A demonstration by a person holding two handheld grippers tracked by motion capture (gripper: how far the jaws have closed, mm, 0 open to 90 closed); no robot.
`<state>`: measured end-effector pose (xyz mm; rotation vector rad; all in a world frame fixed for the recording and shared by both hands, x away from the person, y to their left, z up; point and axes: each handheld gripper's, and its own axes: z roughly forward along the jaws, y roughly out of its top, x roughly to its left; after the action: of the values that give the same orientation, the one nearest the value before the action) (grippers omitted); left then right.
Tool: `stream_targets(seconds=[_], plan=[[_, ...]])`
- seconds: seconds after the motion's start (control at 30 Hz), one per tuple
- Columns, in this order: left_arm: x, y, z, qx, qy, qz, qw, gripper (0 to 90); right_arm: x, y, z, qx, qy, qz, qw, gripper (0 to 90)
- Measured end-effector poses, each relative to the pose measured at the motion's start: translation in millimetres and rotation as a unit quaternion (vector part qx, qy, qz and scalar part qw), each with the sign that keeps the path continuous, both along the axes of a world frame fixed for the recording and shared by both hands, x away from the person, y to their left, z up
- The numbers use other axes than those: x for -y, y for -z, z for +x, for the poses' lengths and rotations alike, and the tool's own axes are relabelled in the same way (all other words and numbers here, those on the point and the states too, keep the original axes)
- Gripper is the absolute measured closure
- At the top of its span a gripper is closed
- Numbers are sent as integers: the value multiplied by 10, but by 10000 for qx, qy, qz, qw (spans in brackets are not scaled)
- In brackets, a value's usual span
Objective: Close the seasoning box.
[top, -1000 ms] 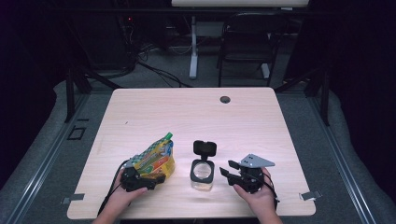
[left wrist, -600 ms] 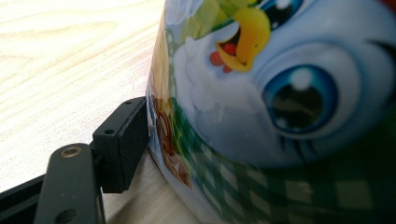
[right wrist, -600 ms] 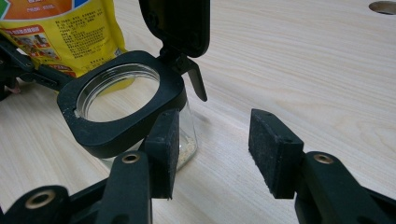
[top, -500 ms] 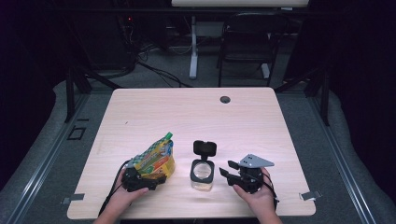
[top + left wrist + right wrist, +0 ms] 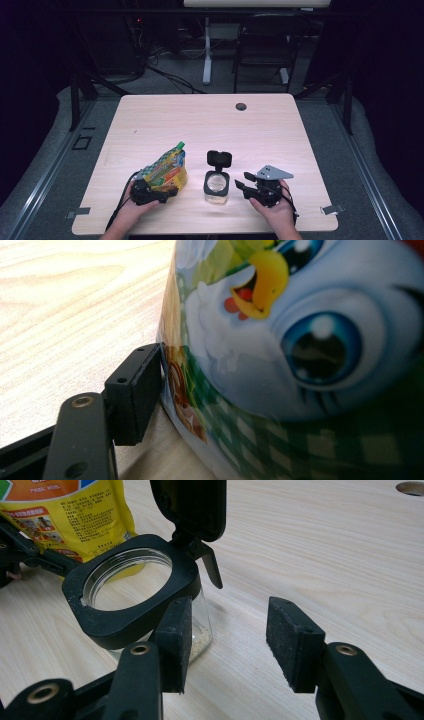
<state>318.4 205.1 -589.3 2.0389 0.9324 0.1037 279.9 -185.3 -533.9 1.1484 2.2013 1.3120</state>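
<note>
Resting on the pale wooden tabletop [image 5: 200,125], a colourful printed foil pouch with a green spout [image 5: 165,170] lies near the front edge, clasped at its lower end by the left hand-held gripper [image 5: 150,192]; the left gripper view shows one black pad pressed against the pouch's side. Just to the right stands a clear glass jar with a black square collar and flipped-up black lid [image 5: 217,182]. The right hand-held gripper [image 5: 244,181] sits just beside the jar, its jaws spread wide, holding nothing, one pad close to the glass.
</note>
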Motion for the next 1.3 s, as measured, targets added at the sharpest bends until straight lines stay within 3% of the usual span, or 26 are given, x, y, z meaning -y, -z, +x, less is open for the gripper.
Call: stream_targets(seconds=[1.3], plan=[[-27,-38,-9,135,-59,74,9999,383,1,-1,-3,-14,-27,-9,10000,532]])
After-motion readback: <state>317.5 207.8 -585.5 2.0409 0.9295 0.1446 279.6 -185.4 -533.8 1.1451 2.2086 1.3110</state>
